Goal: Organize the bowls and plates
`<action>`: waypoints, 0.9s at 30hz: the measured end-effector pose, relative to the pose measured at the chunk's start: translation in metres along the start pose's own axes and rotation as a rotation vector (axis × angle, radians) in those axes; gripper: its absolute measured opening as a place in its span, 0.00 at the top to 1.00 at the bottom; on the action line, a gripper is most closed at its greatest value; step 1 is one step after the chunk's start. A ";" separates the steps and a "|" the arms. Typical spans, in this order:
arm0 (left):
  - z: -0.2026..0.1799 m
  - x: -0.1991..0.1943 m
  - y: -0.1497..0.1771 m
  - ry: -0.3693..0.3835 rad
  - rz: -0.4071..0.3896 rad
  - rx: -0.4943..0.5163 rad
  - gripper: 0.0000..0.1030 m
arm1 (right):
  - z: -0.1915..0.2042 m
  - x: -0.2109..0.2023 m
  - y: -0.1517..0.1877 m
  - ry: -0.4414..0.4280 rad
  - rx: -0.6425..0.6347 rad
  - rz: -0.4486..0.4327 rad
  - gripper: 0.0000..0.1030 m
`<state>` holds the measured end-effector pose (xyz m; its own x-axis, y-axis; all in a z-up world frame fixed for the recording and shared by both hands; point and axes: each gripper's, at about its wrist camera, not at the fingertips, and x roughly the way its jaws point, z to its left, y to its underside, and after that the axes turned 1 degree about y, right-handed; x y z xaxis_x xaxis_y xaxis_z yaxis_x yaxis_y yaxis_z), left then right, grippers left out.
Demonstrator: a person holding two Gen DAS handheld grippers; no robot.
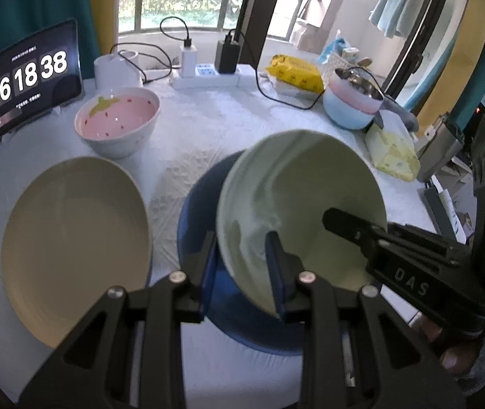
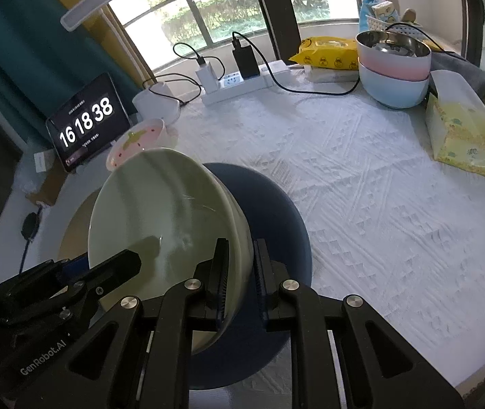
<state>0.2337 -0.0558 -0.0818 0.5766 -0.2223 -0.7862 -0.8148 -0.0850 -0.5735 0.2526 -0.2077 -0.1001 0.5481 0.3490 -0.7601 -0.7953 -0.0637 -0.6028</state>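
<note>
A pale green bowl hangs tilted over a dark blue plate on the white tablecloth. My left gripper is shut on the bowl's near left rim, one pad inside and one outside. My right gripper is shut on the opposite rim of the green bowl, over the blue plate. One finger of the right gripper reaches inside the bowl from the right. A cream plate lies to the left of the blue one. A pink strawberry bowl stands behind it.
A tablet clock stands at the back left beside a white cup. A power strip with chargers and cables runs along the back. Stacked pink and blue bowls, a yellow packet and a tissue pack sit at the right.
</note>
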 end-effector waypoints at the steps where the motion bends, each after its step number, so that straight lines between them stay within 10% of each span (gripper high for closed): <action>1: 0.000 0.000 0.001 -0.002 0.002 0.001 0.73 | 0.001 0.001 0.000 0.006 -0.005 0.002 0.85; 27: -0.003 -0.001 0.001 -0.030 -0.001 0.074 0.70 | 0.023 0.018 -0.003 0.147 -0.186 0.062 0.79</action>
<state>0.2318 -0.0590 -0.0807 0.5799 -0.1927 -0.7916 -0.8082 -0.0133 -0.5888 0.2589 -0.1792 -0.1065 0.5428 0.1998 -0.8157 -0.7745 -0.2567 -0.5782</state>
